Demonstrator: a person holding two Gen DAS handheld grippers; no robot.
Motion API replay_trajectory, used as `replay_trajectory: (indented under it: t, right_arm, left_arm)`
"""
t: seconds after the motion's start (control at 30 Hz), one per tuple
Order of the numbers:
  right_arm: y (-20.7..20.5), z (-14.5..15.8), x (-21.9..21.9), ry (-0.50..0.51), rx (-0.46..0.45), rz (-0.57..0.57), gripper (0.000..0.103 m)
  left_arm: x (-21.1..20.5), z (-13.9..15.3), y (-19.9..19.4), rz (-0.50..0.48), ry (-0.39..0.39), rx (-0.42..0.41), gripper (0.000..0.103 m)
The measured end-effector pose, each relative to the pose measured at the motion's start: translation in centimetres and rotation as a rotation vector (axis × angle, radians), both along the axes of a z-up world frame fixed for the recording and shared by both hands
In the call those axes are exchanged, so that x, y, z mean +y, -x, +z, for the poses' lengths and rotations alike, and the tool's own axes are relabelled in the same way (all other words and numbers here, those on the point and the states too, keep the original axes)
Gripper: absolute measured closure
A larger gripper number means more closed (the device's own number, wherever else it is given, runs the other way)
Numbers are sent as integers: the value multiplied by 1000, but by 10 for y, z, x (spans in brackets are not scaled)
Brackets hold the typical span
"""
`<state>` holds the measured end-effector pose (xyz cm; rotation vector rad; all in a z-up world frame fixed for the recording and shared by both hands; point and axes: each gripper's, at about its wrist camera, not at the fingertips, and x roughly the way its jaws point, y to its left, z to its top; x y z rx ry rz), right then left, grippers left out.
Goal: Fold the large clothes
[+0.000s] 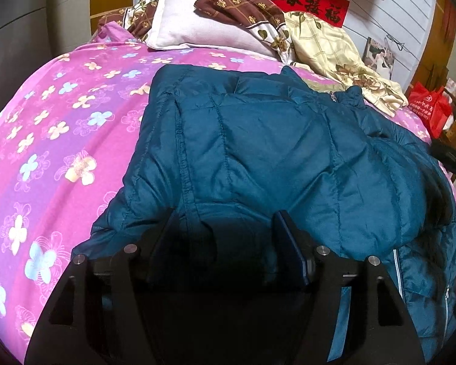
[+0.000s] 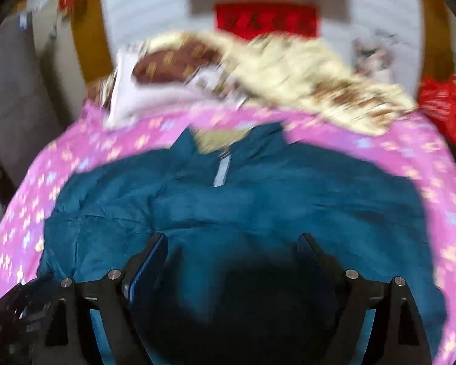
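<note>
A teal quilted puffer jacket [image 1: 273,158] lies on a bed with a pink flowered sheet [image 1: 60,127]. In the left wrist view its left sleeve is folded across the body, the collar far right. My left gripper [image 1: 225,222] is open, its fingers resting on or just above the jacket's near edge with fabric between them. In the blurred right wrist view the jacket [image 2: 258,200] lies front up, collar and grey zipper tab [image 2: 221,172] at the far side. My right gripper [image 2: 231,240] is open, low above the jacket's lower part.
A pale pillow [image 1: 197,27] and a brown and cream quilt [image 1: 319,39] are heaped at the head of the bed. A red banner [image 1: 304,0] hangs on the wall. A red bag [image 1: 428,106] stands right of the bed.
</note>
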<state>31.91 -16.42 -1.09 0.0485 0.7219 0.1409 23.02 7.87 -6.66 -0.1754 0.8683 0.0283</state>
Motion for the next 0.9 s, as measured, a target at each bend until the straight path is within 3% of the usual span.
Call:
replay_trajectory:
  t: [0.1, 0.13, 0.2, 0.23, 0.4, 0.47, 0.57, 0.63, 0.8, 0.9]
  right_arm:
    - [25, -8, -31, 28, -3, -41, 13]
    - [24, -21, -42, 34, 40, -59, 6]
    - [15, -59, -61, -16, 202, -74, 2]
    - [19, -62, -67, -48, 190, -68, 3]
    - [67, -19, -90, -88, 108, -129, 4]
    - [92, -4, -101, -95, 88, -112, 4]
    - [148, 1, -120, -80, 129, -51, 4]
    - [172, -14, -129, -65, 193, -13, 4]
    - [245, -67, -129, 99, 337, 71, 4]
    - [280, -62, -151, 51, 300, 27, 4]
  left_arm:
    - [0, 0, 0, 0, -7, -2, 37]
    - [0, 0, 0, -3, -11, -2, 36]
    - [-1, 1, 1, -13, -16, -5, 35]
    - [0, 1, 2, -15, -13, -8, 35]
    - [12, 15, 18, 13, -13, -18, 35]
    - [20, 26, 33, 19, -15, -33, 35]
    - [30, 43, 64, 9, -34, -61, 34]
    - [35, 48, 84, 3, -43, -39, 34]
    - [49, 46, 151, -33, -95, 44, 34]
    - [67, 40, 186, -46, -137, 75, 34]
